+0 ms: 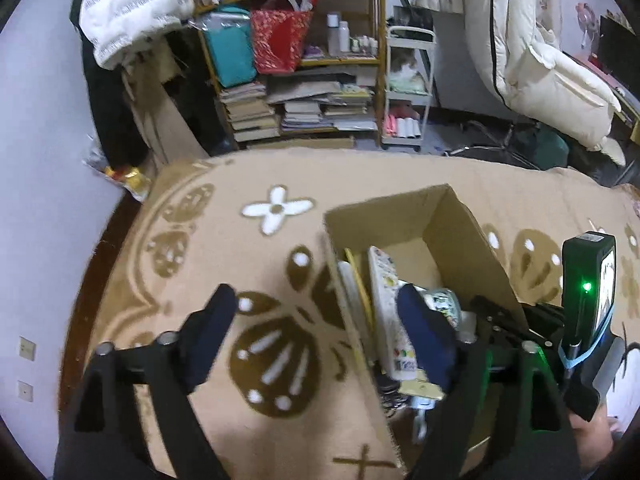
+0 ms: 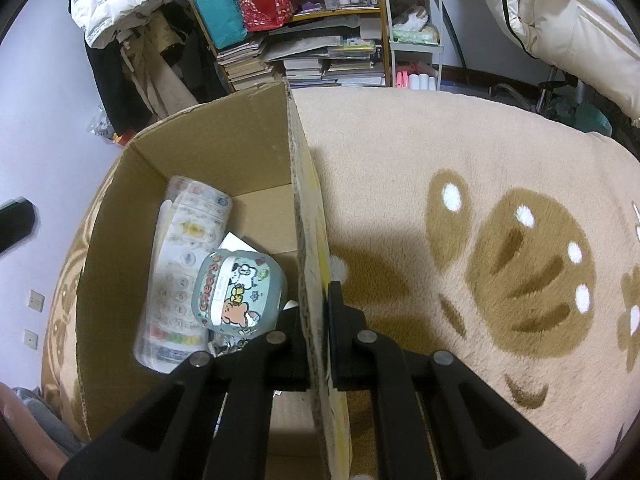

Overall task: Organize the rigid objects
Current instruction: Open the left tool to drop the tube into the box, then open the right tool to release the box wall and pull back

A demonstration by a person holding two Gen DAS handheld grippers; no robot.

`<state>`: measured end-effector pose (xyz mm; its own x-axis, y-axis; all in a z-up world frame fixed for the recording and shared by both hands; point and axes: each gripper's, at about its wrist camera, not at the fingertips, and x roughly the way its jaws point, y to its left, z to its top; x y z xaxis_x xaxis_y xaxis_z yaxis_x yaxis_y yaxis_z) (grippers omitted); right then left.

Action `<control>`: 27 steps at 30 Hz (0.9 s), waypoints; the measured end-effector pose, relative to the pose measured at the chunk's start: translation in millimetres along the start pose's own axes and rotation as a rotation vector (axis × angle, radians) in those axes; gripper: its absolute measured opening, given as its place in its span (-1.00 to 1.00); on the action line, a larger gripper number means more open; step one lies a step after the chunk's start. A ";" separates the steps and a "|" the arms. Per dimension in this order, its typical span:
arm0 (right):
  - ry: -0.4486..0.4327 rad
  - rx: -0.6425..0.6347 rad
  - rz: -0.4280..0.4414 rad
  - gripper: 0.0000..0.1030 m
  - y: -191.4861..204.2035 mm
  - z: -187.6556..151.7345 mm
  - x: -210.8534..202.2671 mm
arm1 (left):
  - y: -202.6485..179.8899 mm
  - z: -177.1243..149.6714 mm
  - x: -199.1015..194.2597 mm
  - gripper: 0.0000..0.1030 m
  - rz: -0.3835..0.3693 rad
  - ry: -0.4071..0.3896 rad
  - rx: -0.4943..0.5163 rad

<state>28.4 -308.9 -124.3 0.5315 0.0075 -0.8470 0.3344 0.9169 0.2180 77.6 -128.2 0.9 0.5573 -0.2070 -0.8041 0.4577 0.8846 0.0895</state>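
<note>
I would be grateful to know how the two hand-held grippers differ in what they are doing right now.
The left hand-held gripper is open and holds nothing, one finger over the blanket, the other over the cardboard box. The right hand-held gripper is shut on the box's side wall, one finger inside, one outside. Both are black and at the same box.

Pale lilac wall (image 1: 36, 128) on left, two switch plates low down. Wooden shelf unit (image 1: 380, 24) at back: bags, bottles, stacked books (image 1: 256, 112). White cart (image 1: 408, 92) beside it. White puffer jackets hanging. Tan floral blanket (image 2: 460, 152) covers foreground. Dim indoor light.
</note>
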 end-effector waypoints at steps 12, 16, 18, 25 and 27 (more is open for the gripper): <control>-0.085 -0.060 -0.031 -0.69 14.7 -2.1 -23.6 | 36.9 -32.9 -41.7 0.95 0.132 -0.057 0.002; -0.141 -0.061 -0.009 -0.40 20.8 -3.5 -47.3 | 51.8 -41.3 -57.5 0.95 0.118 -0.093 -0.037; -0.173 -0.065 0.003 -0.18 24.8 -5.6 -60.4 | 57.7 -44.9 -64.9 0.95 0.114 -0.105 -0.045; -0.290 -0.109 -0.002 0.56 44.4 -21.1 -104.9 | 67.5 -63.7 -87.2 0.95 0.129 -0.170 -0.050; -0.315 -0.117 -0.001 0.75 48.3 -27.8 -116.2 | 69.4 -70.4 -92.9 0.95 0.133 -0.182 -0.057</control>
<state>-38.8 -254.4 -28.9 0.7519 -0.1000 -0.6517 0.2526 0.9567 0.1447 8.9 -18.1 40.4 0.7281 -0.1545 -0.6678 0.3349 0.9302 0.1500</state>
